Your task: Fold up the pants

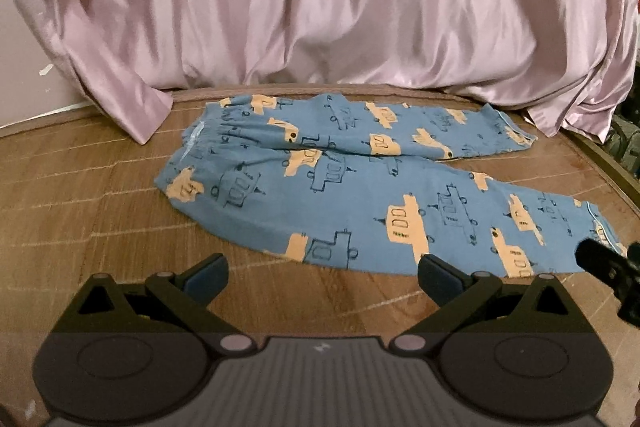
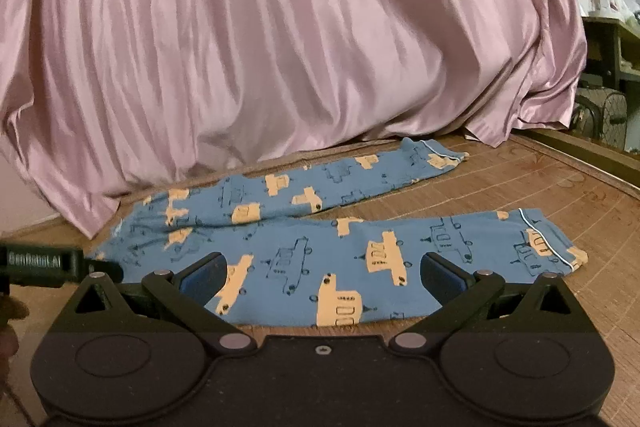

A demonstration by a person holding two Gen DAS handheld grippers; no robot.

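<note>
Two legs of the blue cotton pants w/ orange truck print (image 1: 360, 183) lie flat on the wood-plank floor (image 1: 80, 195), long axis 9-to-3. Your left hand-held gripper (image 1: 322, 277) & right hand-held gripper (image 2: 322, 277) both spread wide, empty; right is nearer the cuffs at 3.

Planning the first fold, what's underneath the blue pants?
The pants lie flat on a woven brown mat, visible around them. Whatever is under the fabric itself is covered.
</note>
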